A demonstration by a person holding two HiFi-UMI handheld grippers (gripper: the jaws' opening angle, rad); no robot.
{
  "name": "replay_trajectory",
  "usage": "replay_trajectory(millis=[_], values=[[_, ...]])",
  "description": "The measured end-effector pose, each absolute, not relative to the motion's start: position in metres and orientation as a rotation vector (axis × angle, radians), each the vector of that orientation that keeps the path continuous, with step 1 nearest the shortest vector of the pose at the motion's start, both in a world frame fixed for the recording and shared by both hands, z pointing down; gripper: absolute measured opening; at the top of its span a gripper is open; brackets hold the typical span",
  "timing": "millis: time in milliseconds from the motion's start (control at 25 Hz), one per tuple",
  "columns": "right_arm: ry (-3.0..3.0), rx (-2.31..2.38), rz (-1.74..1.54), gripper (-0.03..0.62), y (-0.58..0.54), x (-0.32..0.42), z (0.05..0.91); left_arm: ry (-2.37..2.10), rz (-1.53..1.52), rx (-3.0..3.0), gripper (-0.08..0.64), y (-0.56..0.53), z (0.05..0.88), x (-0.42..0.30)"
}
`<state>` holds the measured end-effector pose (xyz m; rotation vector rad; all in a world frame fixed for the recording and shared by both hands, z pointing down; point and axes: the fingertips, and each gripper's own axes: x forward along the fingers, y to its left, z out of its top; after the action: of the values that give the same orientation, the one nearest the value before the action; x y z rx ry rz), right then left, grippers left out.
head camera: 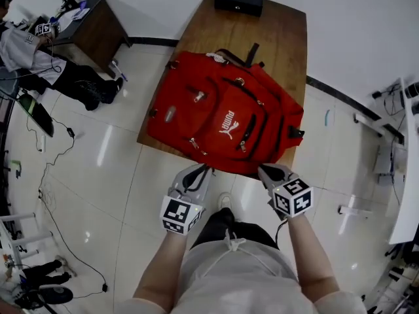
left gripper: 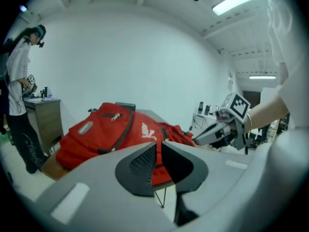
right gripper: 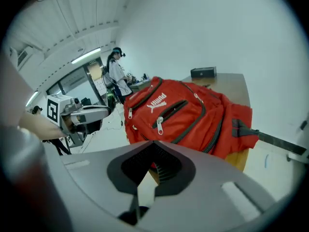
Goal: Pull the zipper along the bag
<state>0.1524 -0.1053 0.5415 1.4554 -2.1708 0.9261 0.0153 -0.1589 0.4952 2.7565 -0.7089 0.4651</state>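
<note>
Jaws of left gripper (head camera: 198, 171) slightly apart, right gripper (head camera: 268, 171) pinched together, both empty, near front edge of red Puma backpack (head camera: 226, 113) on wooden table (head camera: 281, 31)

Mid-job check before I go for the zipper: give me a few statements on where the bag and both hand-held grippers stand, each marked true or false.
1. The red backpack lies on the wooden table. True.
2. The left hand-held gripper is clamped on the backpack. False: its jaws stand slightly apart with nothing between them.
3. The black box sits on the backpack. False: it stands at the table's far end, apart from the backpack.
4. The right hand-held gripper is at the backpack's near side, like the left one. True.
</note>
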Motion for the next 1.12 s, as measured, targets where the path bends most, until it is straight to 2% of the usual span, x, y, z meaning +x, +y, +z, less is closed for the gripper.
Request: replay_trajectory(millis=[120,320,680,1120], values=[[-2.271,1.52,0.867,0.008,-0.088,0.151,0.505,-0.709,0.312,2.806,0.008,-0.146,0.452,0.019],[-2.384,1.611,0.882,0.008,-0.042,0.148,0.464,-0.66,0.239,2.85,0.006,-0.104,0.414,0.02],[-2.5,1.581,0.704,0.008,0.029,0.111,0.423,-0.712,0.214,2.862,0.006,-0.022,0.389,-0.013],[-2.382,1.735,0.477,0.008,0.057,0.05,0.389,-0.554,0.109,2.957,0.006,-0.007,0.354,-0.059]])
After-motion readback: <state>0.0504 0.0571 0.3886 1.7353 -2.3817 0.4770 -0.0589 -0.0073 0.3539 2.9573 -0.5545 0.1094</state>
